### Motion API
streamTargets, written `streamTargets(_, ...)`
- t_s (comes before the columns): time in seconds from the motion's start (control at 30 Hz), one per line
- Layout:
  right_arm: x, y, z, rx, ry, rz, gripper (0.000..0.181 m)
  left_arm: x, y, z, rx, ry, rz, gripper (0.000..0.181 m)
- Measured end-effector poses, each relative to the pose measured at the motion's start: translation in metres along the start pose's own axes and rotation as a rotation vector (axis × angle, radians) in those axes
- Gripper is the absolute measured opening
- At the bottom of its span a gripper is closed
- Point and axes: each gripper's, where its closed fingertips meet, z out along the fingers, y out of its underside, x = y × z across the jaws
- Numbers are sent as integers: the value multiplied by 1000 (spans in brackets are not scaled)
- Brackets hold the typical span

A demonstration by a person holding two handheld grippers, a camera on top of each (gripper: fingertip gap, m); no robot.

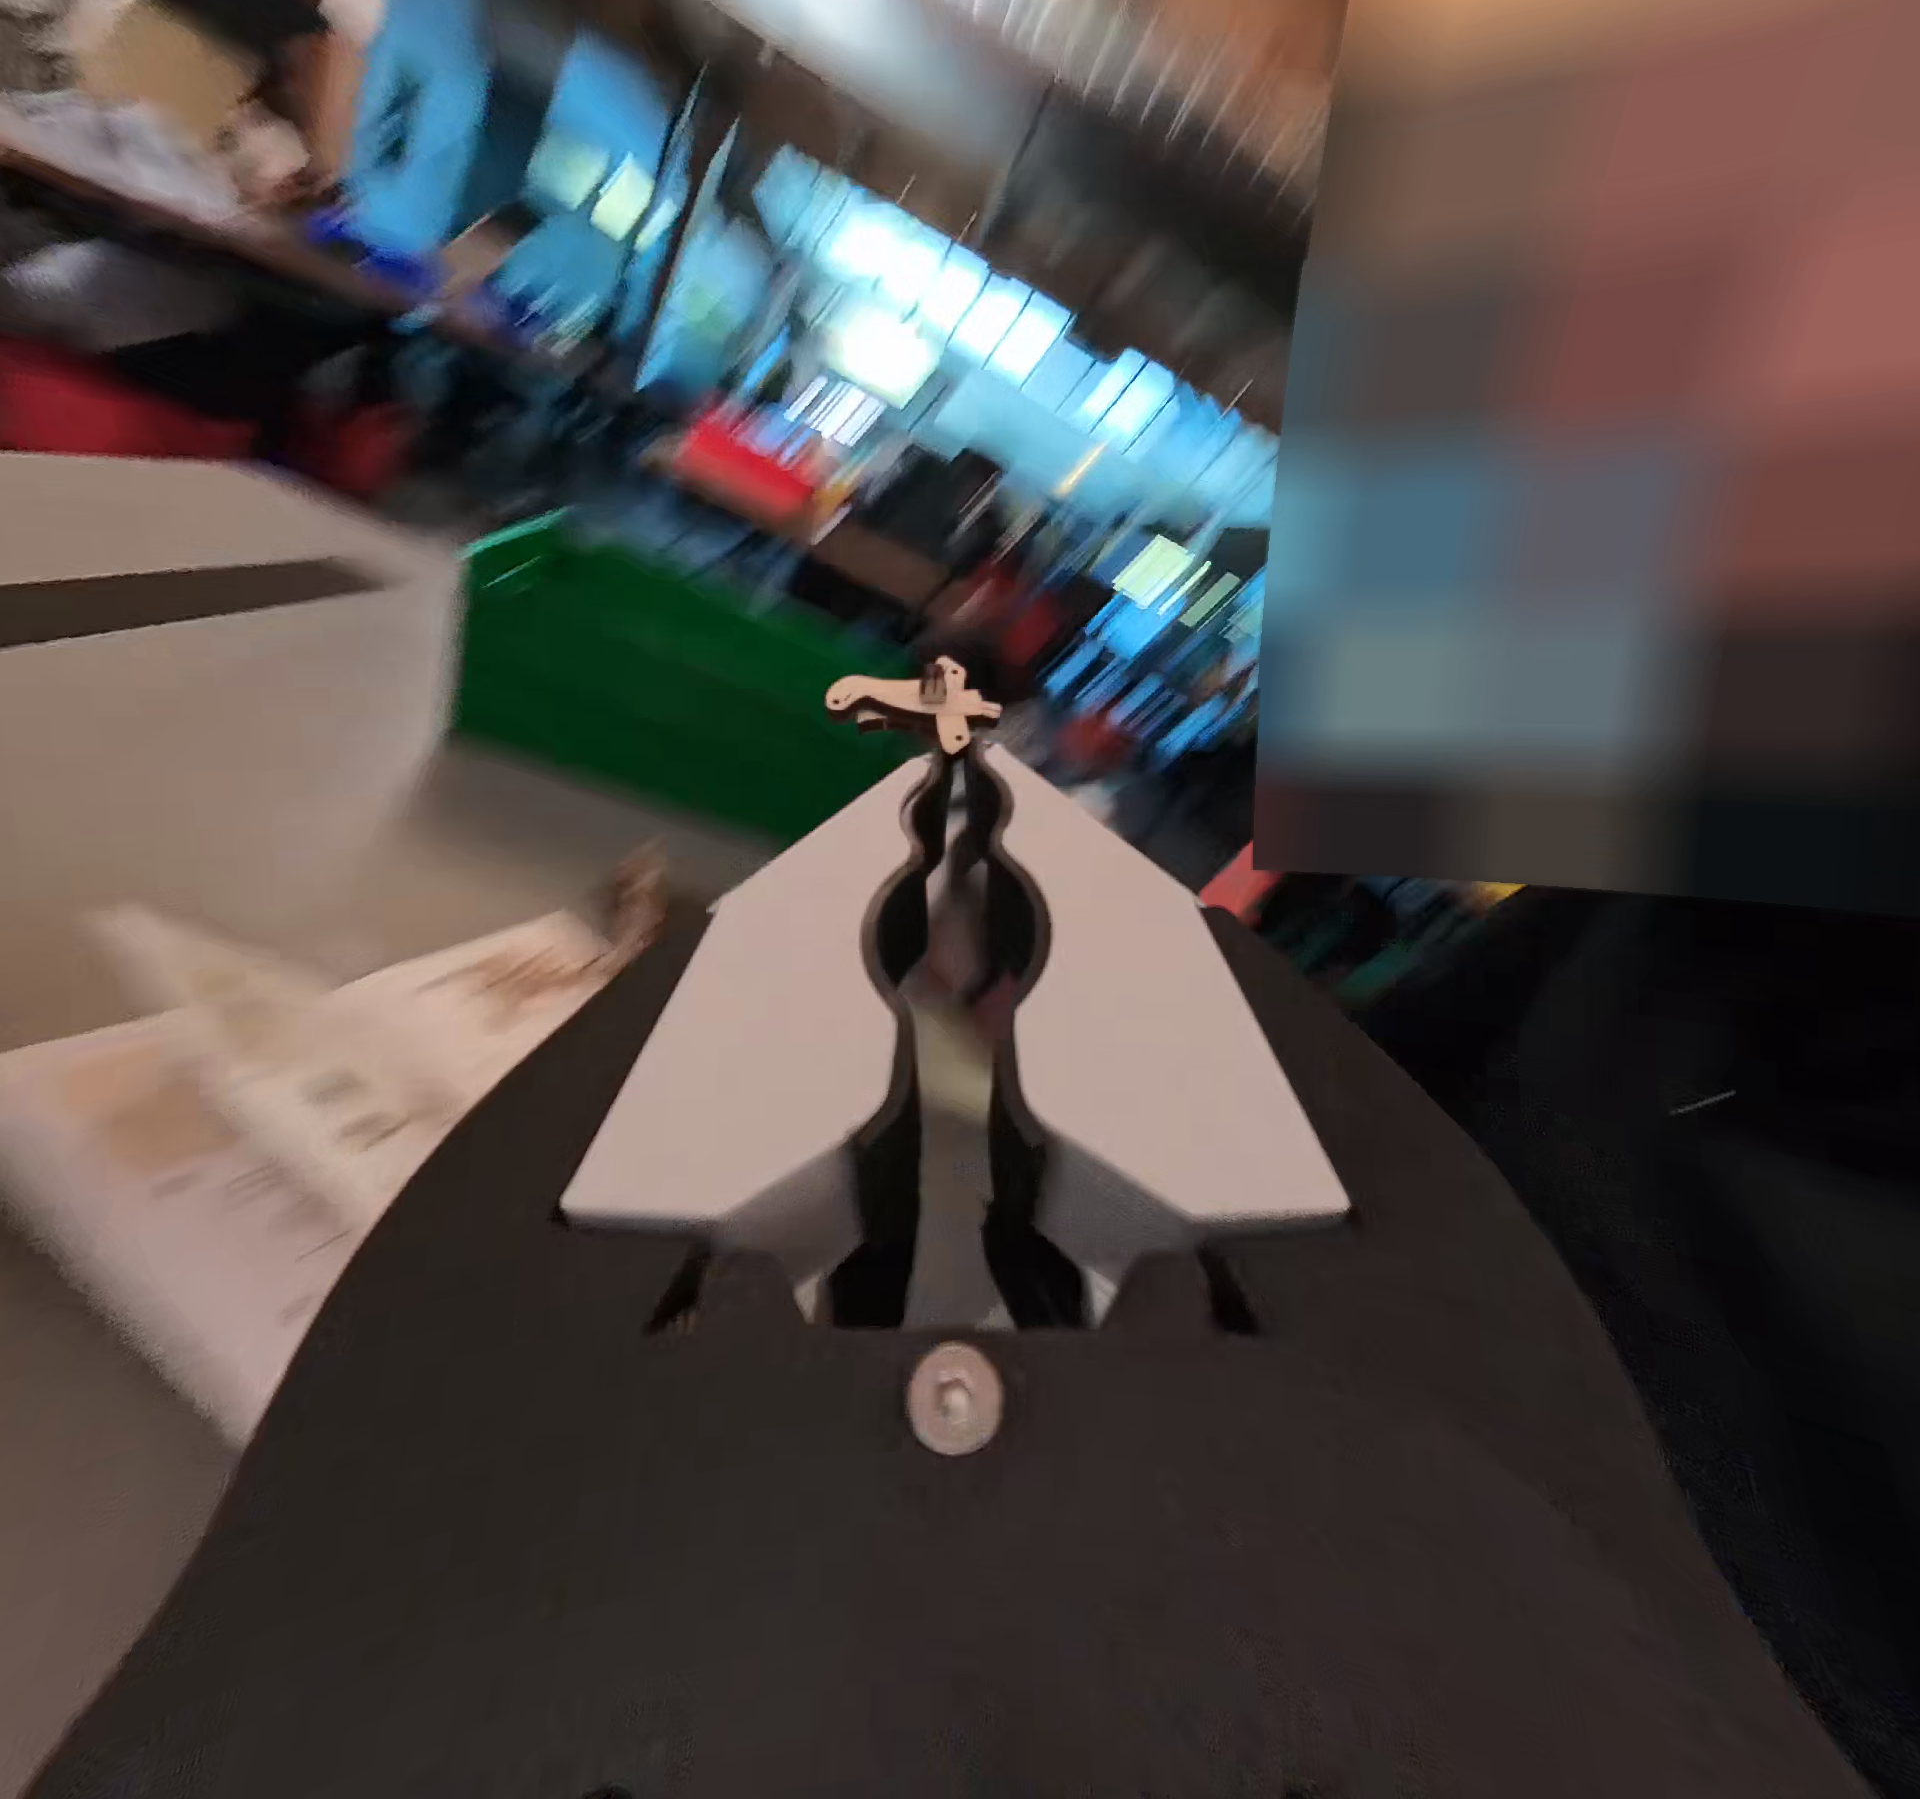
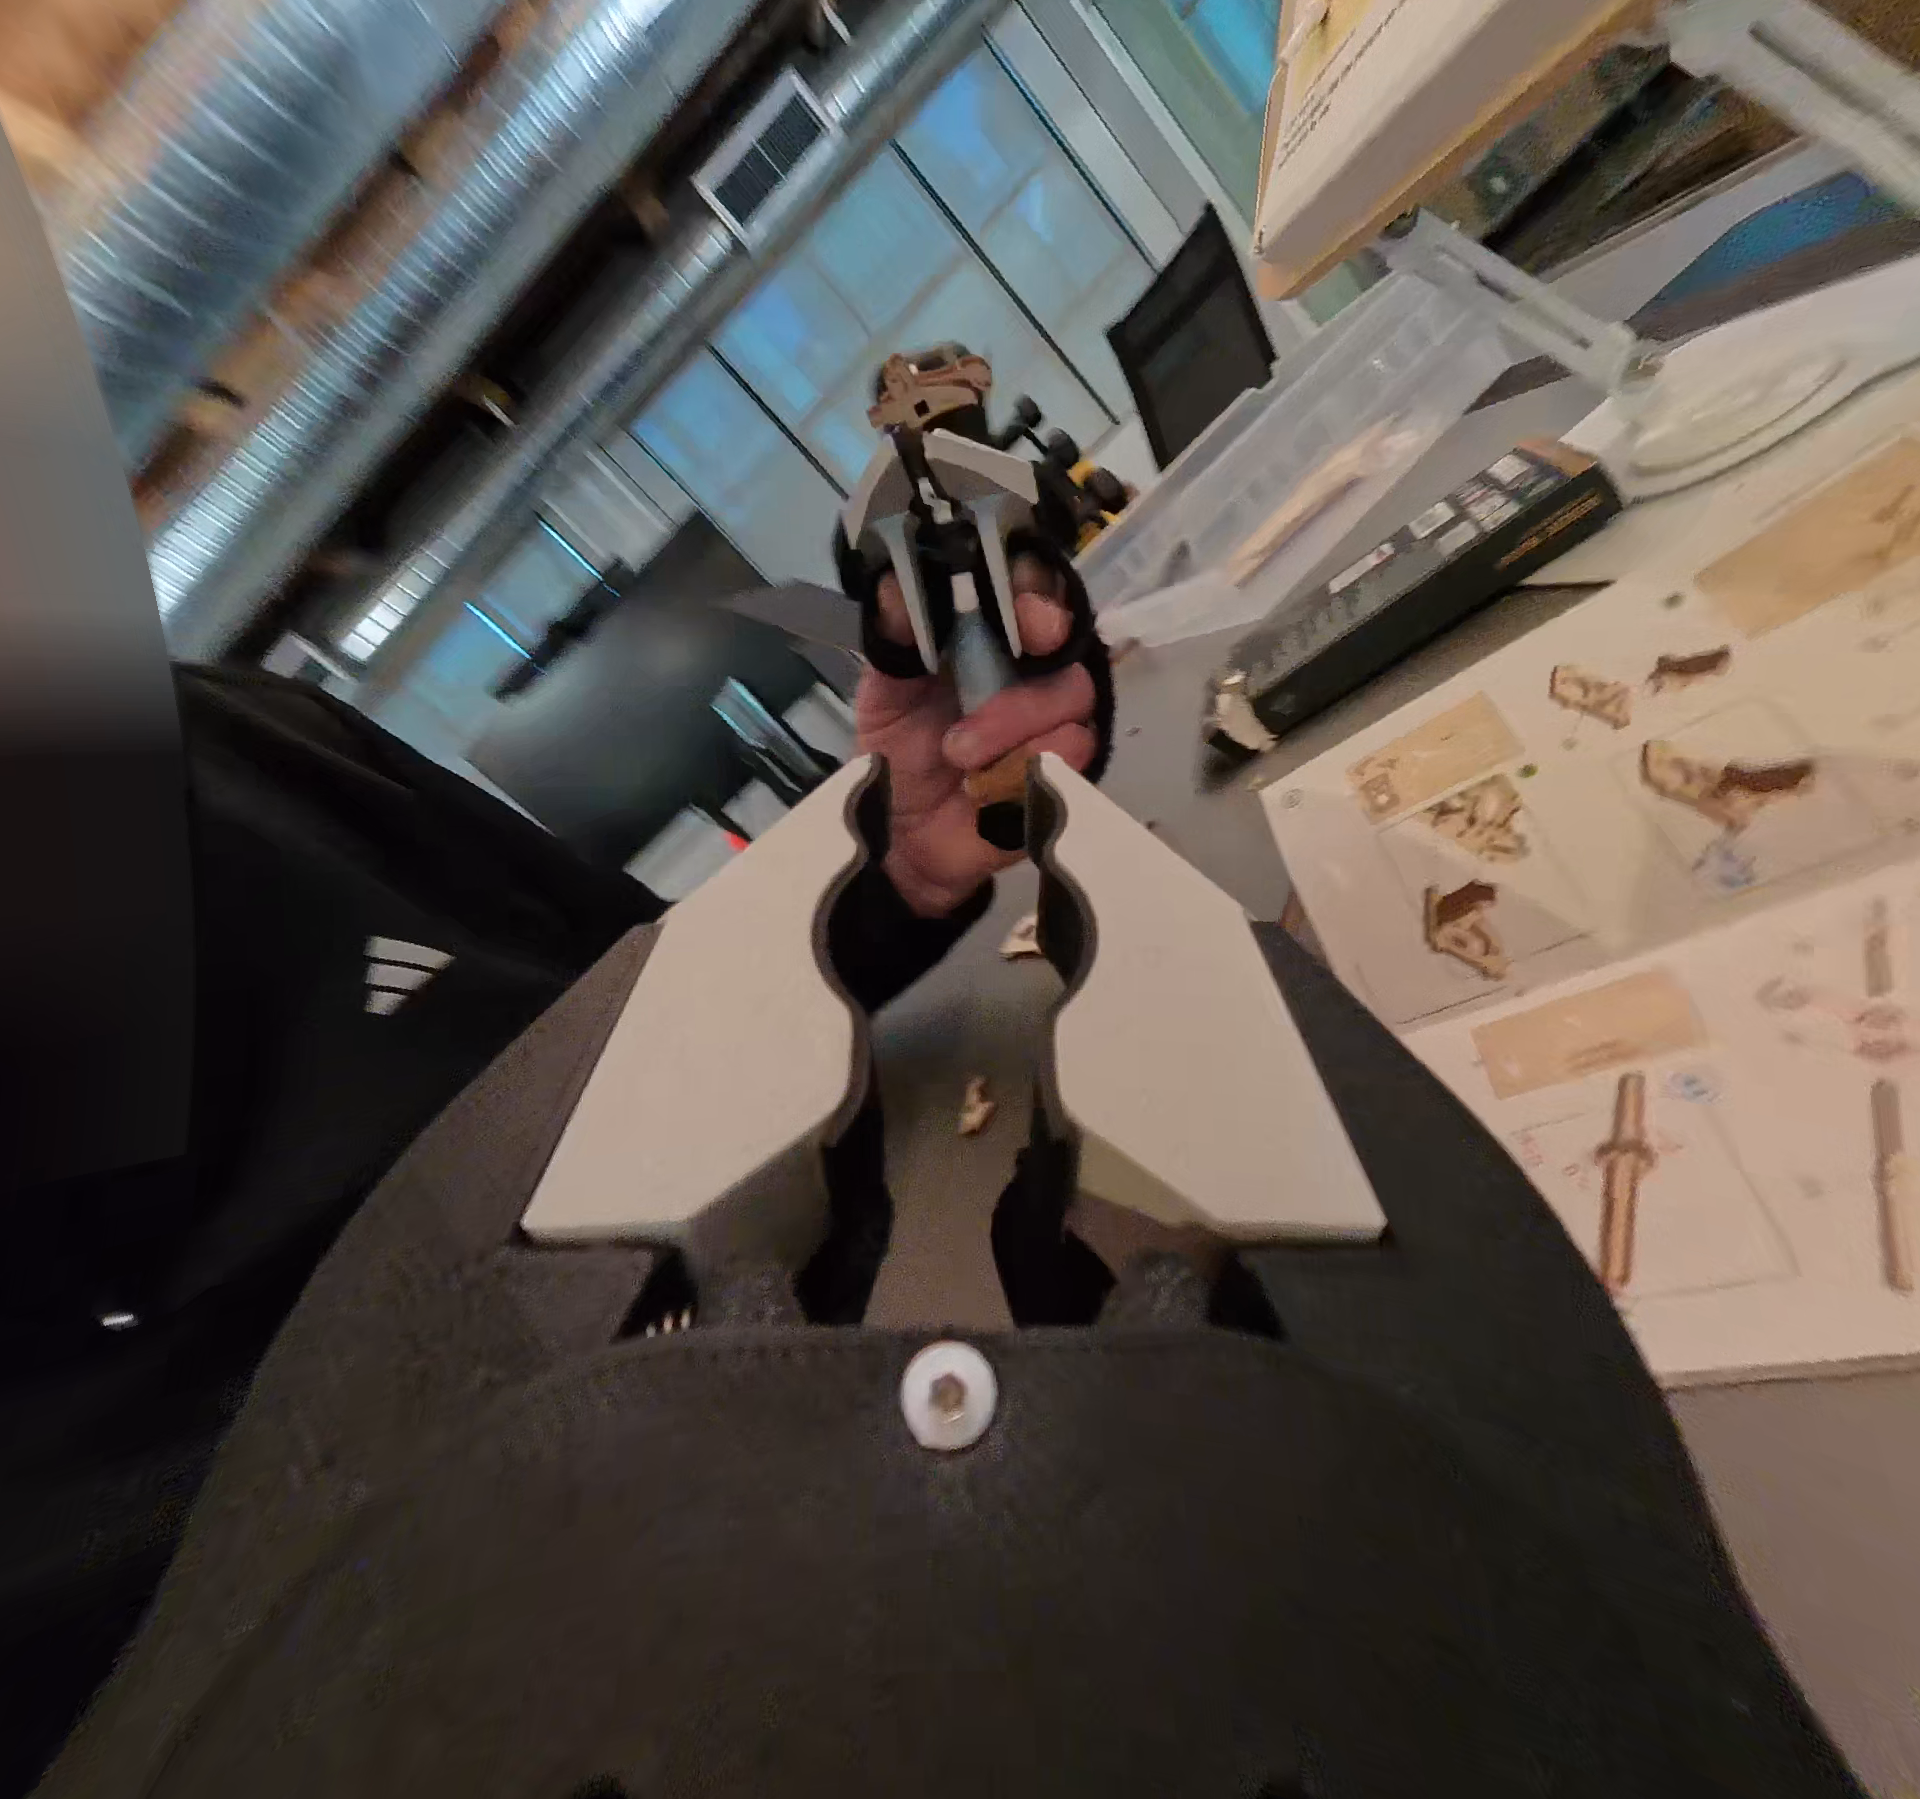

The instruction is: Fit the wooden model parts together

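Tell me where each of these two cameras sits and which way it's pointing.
Left wrist view: sits on the left gripper, looking along its shut fingers at the small wooden piece they pinch; background blurred.
Right wrist view: sits on the open, empty right gripper, tilted up toward the person's hand, with instruction sheets on the table at right.
Shared: the left gripper and its wooden piece appear in both.

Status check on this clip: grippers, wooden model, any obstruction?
Left gripper shut on wooden model piece, held aloft. Right gripper open, empty. Loose wood bit on table below. Nothing between them.
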Motion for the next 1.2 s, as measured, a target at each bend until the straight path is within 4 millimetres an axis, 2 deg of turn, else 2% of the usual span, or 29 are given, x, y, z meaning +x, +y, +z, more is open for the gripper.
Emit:
streamTargets(0.03, -3, -1, 5, -12, 23, -66, 24, -2, 10, 3, -81, -62, 88, 1)
streamTargets(0.13, -10, -8, 18, -36, 80, -225, 25, -11, 30, 7, -278, -233, 327, 1)
streamTargets(0.27, -6, -16, 25, -53, 177, -368, 22, -11, 43, 8, -434, -322, 525, 1)
streamTargets(0.37, 4, -15, 25, -107, 270, -487, 21, -10, 49, 9, -489, -344, 602, 1)
streamTargets(0.6, 12, -1, 30, -247, 394, -751, 22, -9, 60, 11, -569, -364, 682, 1)
streamTargets(0.8, 16, 1, 30, -259, 426, -777, 15, -11, 64, 13, -614, -388, 735, 1)
streamTargets(1.0, 18, 4, 28, -262, 418, -724, 15, -11, 67, 14, -588, -384, 721, 1)
streamTargets(1.2, 21, 12, 33, -318, 438, -647, 14, -13, 69, 7, -594, -439, 809, 1)
